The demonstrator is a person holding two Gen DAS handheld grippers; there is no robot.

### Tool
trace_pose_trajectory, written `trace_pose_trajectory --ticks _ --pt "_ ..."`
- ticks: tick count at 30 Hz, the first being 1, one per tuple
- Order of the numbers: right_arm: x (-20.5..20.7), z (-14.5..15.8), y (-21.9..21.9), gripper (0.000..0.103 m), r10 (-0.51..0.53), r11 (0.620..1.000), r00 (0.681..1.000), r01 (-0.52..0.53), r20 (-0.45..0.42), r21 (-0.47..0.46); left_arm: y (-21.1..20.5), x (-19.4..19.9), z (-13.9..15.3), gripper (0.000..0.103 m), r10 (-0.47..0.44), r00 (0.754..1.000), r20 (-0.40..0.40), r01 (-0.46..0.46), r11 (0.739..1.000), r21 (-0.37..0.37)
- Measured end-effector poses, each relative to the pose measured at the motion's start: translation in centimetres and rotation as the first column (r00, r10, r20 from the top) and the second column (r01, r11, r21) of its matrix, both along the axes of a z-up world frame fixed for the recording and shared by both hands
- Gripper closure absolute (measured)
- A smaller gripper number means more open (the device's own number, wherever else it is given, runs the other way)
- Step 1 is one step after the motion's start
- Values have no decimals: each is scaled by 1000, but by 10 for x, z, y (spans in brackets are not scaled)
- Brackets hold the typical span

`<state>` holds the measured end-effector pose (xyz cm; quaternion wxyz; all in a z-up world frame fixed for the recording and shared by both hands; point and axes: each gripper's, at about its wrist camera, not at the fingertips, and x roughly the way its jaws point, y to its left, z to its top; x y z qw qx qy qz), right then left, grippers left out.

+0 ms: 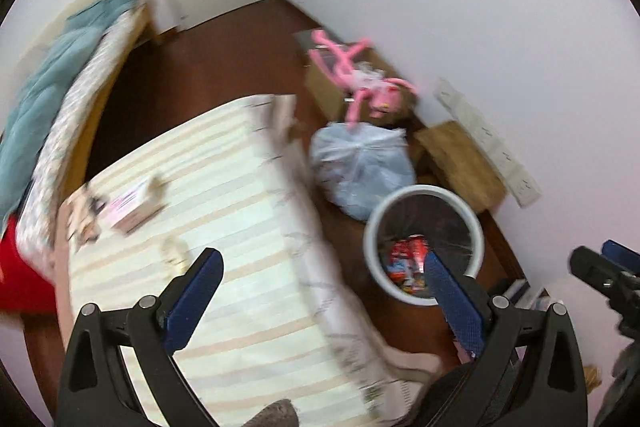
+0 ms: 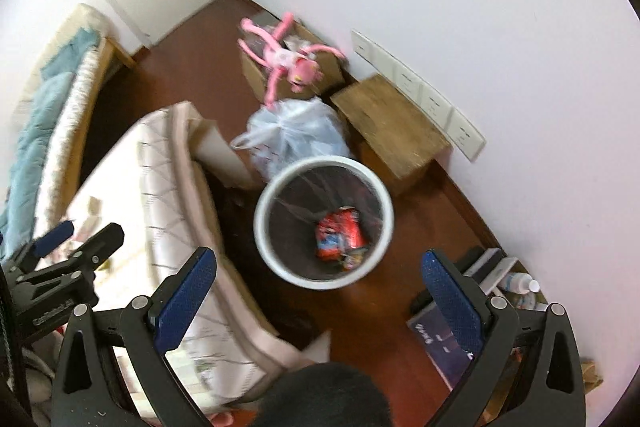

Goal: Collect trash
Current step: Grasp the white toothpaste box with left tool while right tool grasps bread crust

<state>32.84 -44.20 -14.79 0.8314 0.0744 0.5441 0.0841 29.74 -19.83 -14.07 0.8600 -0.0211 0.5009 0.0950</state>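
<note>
A white-rimmed mesh waste bin [image 2: 382, 215] stands on the brown floor beside the table; it also shows in the left wrist view [image 1: 374, 227]. Red snack wrappers [image 2: 340, 233] lie inside it, also seen in the left wrist view [image 1: 408, 259]. My left gripper [image 1: 322, 267] is open and empty, high above the striped tablecloth edge. My right gripper [image 2: 320, 267] is open and empty, above the bin. A small pink-and-white carton [image 1: 134, 207] and a small crumpled scrap [image 1: 174, 251] lie on the table [image 1: 240, 227].
A tied pale blue plastic bag [image 2: 296, 135] sits behind the bin. Cardboard boxes [image 2: 388, 131] and a pink plush toy [image 2: 288, 59] stand along the white wall. A bed with a teal blanket [image 1: 44, 99] is at left. Books and a bottle [image 2: 520, 283] lie at right.
</note>
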Motion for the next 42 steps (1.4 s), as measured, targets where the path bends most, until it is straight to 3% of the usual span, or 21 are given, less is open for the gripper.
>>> trace_pose_trajectory --ticks 5,10,14,18,22,25,28,29,31,34,36,38,40,42 --pt "-12 18 68 0 128 991 992 -128 2 32 81 -40 -12 0 154 988 -11 -154 988 25" --pt "-26 10 176 0 300 953 953 -298 -31 48 173 -80 -48 0 315 946 -74 -306 946 112" --pt "-28 -22 279 0 414 910 907 -412 -75 47 237 -108 -89 0 417 897 -148 -394 905 163" --pt "-29 -75 365 0 476 877 870 -480 -130 0 286 -126 -132 1 482 849 -219 -448 874 185" --pt "-15 -122 420 8 502 853 849 -518 -167 -65 309 -131 -152 0 497 830 -253 -460 867 192" --pt "-8 -149 443 16 503 840 845 -527 -182 -129 311 -130 -153 0 485 835 -260 -445 873 198" --pt "-3 -170 453 43 503 835 838 -534 -210 -130 304 -123 -149 0 457 851 -260 -409 886 221" --pt "-4 -170 455 49 509 832 841 -535 -181 -146 301 -119 -147 0 446 858 -255 -396 891 224" --pt "-5 -173 455 70 527 819 834 -550 -166 -165 296 -103 -139 0 401 886 -233 -350 908 229" --pt "2 -172 443 71 507 834 842 -533 -184 -139 283 -59 -126 0 261 943 -207 -205 944 258" --pt "14 -171 423 71 471 859 860 -498 -197 -121 273 -21 -118 0 117 970 -214 -55 959 277" --pt "28 -172 404 71 430 881 876 -461 -220 -112 265 15 -116 0 -11 968 -250 83 957 279" --pt "44 -173 392 71 393 895 885 -430 -251 -115 262 39 -118 1 -115 949 -295 198 942 270" --pt "64 -181 380 71 360 912 884 -401 -299 -89 254 61 -125 1 -251 905 -343 337 915 221"
